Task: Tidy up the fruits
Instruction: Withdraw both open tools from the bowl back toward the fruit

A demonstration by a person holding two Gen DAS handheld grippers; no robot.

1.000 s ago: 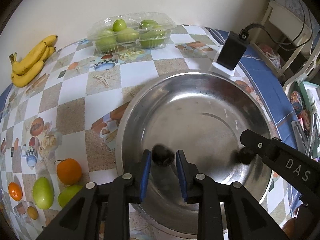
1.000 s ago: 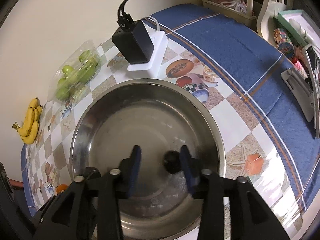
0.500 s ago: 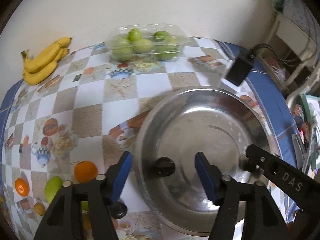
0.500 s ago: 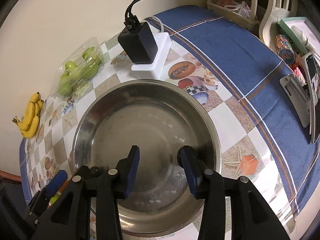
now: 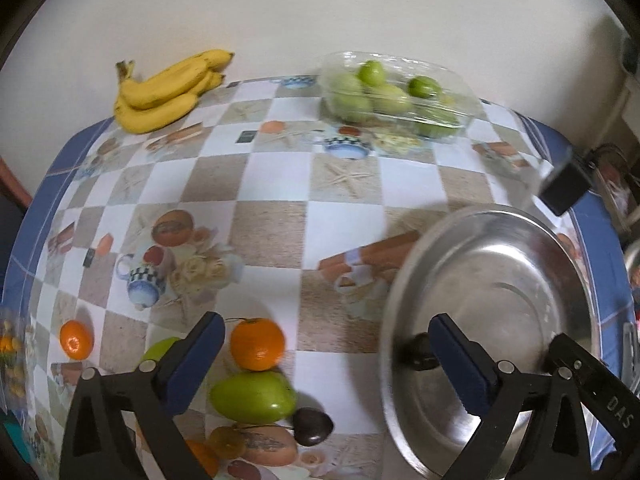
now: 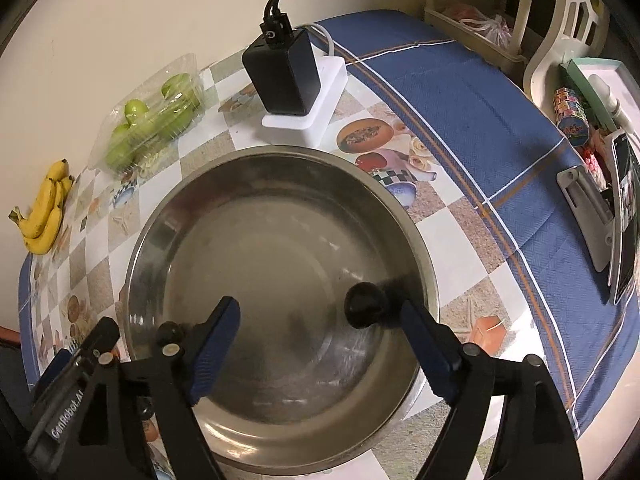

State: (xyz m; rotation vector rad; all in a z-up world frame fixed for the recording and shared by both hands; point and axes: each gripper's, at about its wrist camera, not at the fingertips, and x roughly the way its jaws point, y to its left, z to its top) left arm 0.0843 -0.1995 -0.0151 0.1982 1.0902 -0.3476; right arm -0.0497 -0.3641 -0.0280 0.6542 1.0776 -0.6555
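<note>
- Step in hand, as I judge it: two dark fruits have just been dropped in the bowl (image 6: 280, 184), and the next fruit has to be fetched from the loose pile on the bench (image 5: 280, 184).
- The left tongs (image 5: 326, 356) are opening, spread wide with nothing pinched; between their blue pads show an orange (image 5: 257, 344) and a green fruit (image 5: 253, 397) lying on the bench below.
- The right tongs (image 6: 320, 340) are opening too, over the bowl, and grip nothing; a dark fruit (image 6: 365, 305) sits free on the bowl floor just beside the right pad.
- A second dark fruit (image 5: 418, 354) lies in the bowl near its left wall, partly hidden behind a left pad.
- Next move, in my view: bring the left tongs down over the orange or the green fruit, centre it between the pads, then close gently, since round fruit may roll.
- Count in the bowl: two dark fruits.
- Count loose on the bench: two clear oranges, the second (image 5: 76, 339) further left; two green fruits, one half hidden behind a pad; one dark fruit with a stem (image 5: 313, 426); more small orange and yellow bits near the bottom edge that I cannot tell apart.
- One banana bunch (image 5: 168, 90) by the wall; the number in it is unclear.
- One clear box (image 5: 396, 98) of green fruits, too crowded to count.
</note>
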